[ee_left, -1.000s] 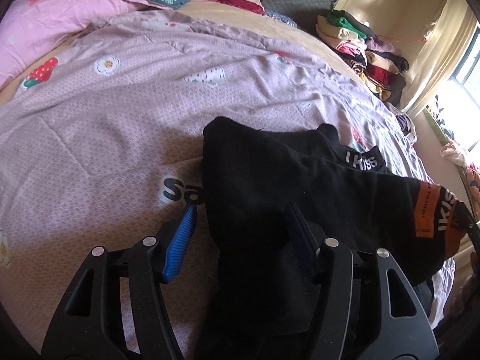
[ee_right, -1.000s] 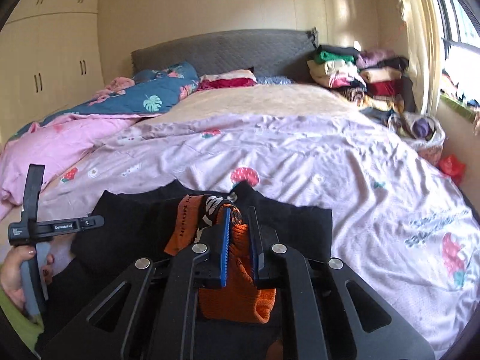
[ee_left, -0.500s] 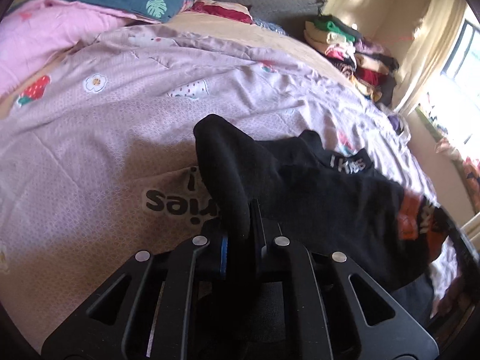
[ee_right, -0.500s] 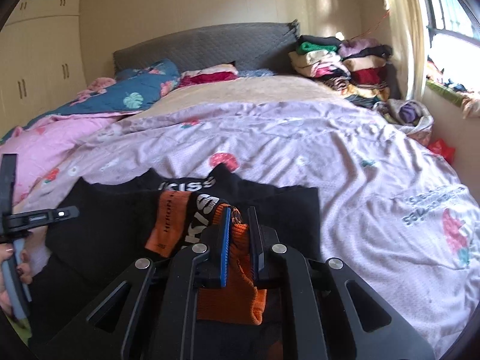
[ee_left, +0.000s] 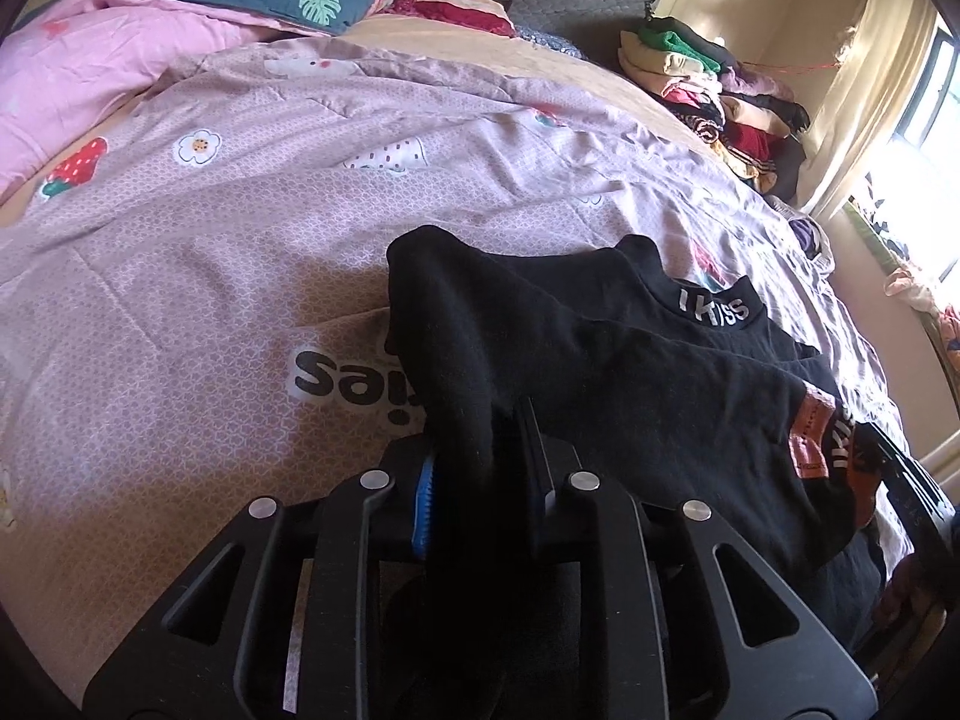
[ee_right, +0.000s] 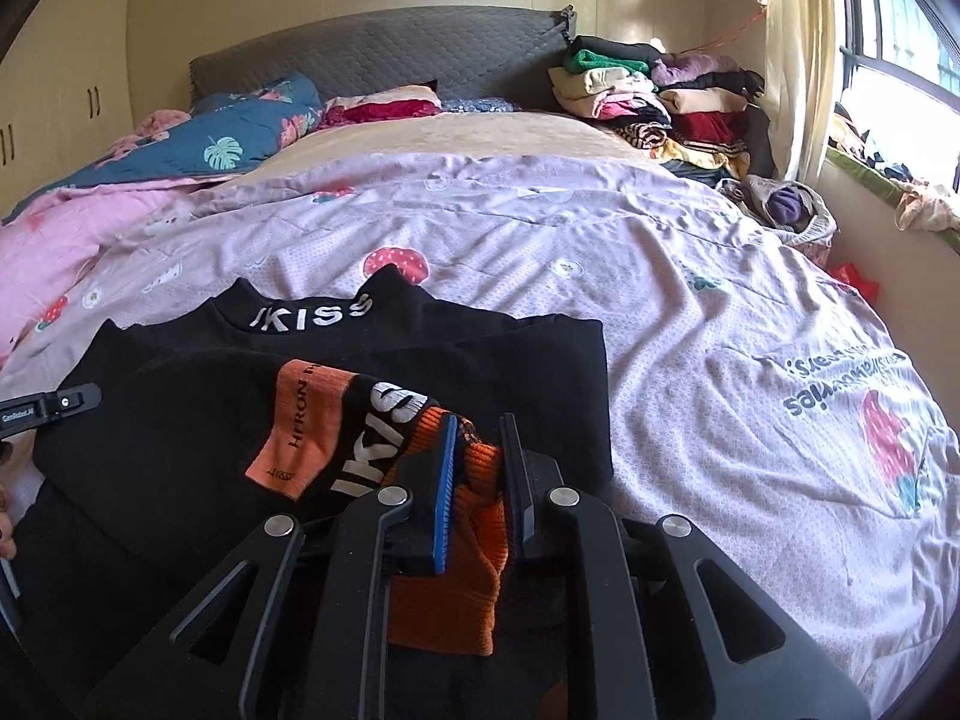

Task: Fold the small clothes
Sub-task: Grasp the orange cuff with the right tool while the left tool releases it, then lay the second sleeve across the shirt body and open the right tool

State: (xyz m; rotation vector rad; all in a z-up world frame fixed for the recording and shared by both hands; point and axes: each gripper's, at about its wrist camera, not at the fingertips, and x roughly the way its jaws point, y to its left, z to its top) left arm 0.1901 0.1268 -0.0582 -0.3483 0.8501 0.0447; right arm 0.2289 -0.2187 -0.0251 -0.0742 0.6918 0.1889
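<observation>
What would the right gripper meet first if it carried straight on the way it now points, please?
The right gripper, its jaws opening around the orange cuff, would likely press into the black top spread just ahead, with the lilac quilt beneath; depth is uncertain.

Daylight enters from the window (ee_right: 900, 54), overexposed to white glare. Bedspread (ee_right: 660, 276) near it is brightly lit. Both views are sharp, fisheye-bent, with dark corner vignetting.

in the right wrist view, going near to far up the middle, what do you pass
right claw with its jaws opening around the orange cuff → black top → its collar with white lettering → lilac duvet → beige blanket → grey headboard
</observation>
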